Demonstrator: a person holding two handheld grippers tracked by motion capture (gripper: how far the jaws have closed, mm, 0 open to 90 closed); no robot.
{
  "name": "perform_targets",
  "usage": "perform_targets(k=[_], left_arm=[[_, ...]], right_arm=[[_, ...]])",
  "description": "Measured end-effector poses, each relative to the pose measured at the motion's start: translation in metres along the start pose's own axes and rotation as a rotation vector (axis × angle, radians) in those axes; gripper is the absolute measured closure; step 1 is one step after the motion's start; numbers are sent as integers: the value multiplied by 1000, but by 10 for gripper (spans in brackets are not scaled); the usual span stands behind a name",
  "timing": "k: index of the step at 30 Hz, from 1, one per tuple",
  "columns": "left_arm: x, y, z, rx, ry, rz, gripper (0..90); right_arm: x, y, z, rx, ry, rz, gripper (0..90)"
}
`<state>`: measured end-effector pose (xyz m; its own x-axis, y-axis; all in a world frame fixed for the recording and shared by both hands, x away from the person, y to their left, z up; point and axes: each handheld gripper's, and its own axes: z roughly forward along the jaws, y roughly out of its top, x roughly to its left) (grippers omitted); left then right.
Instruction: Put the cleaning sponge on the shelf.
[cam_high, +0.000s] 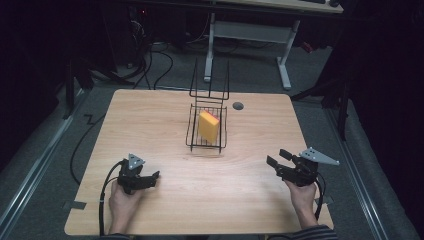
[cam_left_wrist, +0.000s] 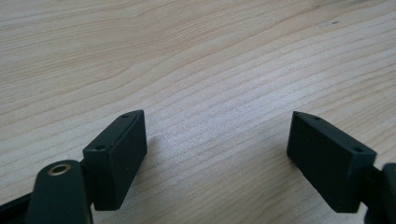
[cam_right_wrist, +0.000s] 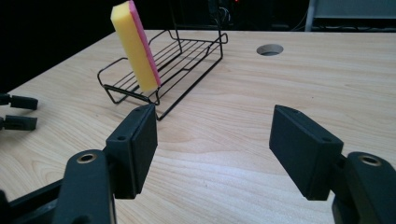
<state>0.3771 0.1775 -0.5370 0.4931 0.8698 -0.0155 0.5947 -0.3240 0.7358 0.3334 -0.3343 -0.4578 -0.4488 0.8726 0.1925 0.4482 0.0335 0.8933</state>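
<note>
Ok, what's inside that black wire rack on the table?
A yellow sponge with a pink face stands on edge in the wire rack, leaning toward one side. Nothing else shows through the wires, though the sponge covers the patch of rack floor right beneath it.

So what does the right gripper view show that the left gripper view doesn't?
The right gripper view shows the yellow sponge with a pink face standing on edge in the black wire rack, the round hole in the table, and the other tongs' tips at the left edge. The left gripper view adds nothing of its own, just bare wood between the open left tongs. Both show the wooden table and a pair of open, empty black tongs.
</note>
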Motion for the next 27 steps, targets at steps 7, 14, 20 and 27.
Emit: perform_targets(k=[7,14,20,27], left_arm=[[0,0,0,1,0,1,205],[0,0,0,0,0,0,206],[0,0,0,1,0,2,205],[0,0,0,1,1,1,206]], right_arm=[[-1,-6,5,14,-3,4,329],[-2,-12,11,33,-13,4,329],[-3,-18,16,53,-26,3,330],[-4,-24,23,89,-43,-4,331]])
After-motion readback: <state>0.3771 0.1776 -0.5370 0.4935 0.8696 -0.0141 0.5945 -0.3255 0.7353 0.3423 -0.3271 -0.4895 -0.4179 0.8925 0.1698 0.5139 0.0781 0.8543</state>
